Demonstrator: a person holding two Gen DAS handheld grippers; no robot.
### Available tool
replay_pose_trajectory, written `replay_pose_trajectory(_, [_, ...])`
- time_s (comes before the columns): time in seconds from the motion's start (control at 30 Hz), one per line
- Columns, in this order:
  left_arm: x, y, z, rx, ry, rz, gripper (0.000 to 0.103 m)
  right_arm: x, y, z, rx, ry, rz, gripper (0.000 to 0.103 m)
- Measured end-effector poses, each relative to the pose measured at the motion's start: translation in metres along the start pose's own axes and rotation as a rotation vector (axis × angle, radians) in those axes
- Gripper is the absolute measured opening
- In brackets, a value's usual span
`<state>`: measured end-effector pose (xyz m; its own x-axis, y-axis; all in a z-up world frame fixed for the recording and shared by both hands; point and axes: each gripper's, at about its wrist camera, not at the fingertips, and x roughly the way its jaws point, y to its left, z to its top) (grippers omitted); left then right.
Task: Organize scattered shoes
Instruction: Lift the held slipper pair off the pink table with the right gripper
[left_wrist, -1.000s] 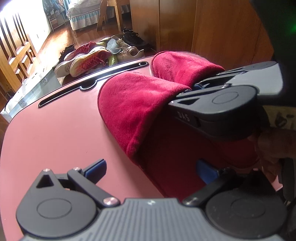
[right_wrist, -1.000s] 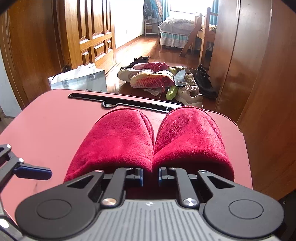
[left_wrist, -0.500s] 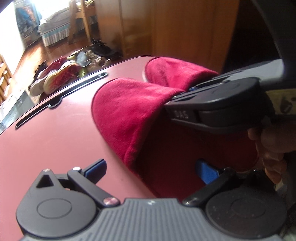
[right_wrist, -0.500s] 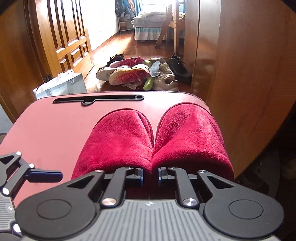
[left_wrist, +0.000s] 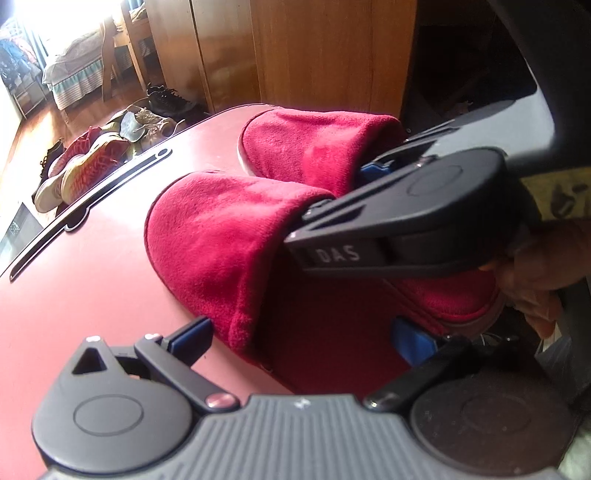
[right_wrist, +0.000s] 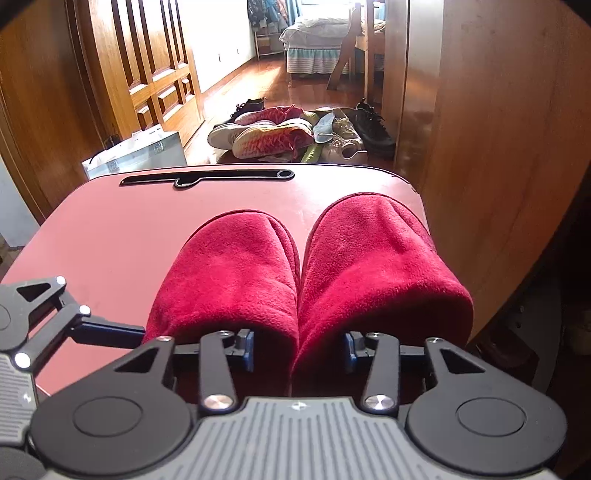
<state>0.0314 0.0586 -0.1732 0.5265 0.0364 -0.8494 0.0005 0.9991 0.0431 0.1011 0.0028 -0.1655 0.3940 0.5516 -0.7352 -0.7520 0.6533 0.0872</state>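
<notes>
Two plush red slippers (right_wrist: 306, 280) lie side by side, toes pointing away, on the right half of a pink bench (right_wrist: 122, 236). The right hand-held gripper (right_wrist: 298, 349) has a pad inside each slipper's opening, jaws opening, the touching inner walls between them. The left hand-held gripper (left_wrist: 299, 332) stands released astride the left slipper's heel. The right slipper sits near the bench's right edge, by a wooden cabinet (right_wrist: 480, 147); the bench's left half is bare. Beyond lies a shoe pile (right_wrist: 295, 136) on the floor
</notes>
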Motion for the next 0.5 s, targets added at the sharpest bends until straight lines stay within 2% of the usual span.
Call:
replay_pose_trajectory(0.3, [0.005, -0.001, 0.001, 0.016, 0.008, 0.006, 0.103, 0.012, 0.006, 0.007, -0.020, -0.006, 0.006, 0.043])
replay_pose_trajectory(0.33, [0.005, -0.002, 0.001, 0.014, 0.008, 0.005, 0.103, 0.012, 0.007, 0.007, -0.031, -0.003, -0.002, 0.038])
replay_pose_trajectory(0.4, [0.005, -0.002, 0.003, 0.010, 0.007, 0.004, 0.103, 0.012, 0.008, 0.007, -0.050, -0.004, -0.008, 0.022])
replay_pose_trajectory(0.5, [0.006, -0.003, 0.005, 0.004, 0.009, 0.004, 0.103, 0.010, 0.008, 0.007, -0.054, 0.001, 0.004, 0.015])
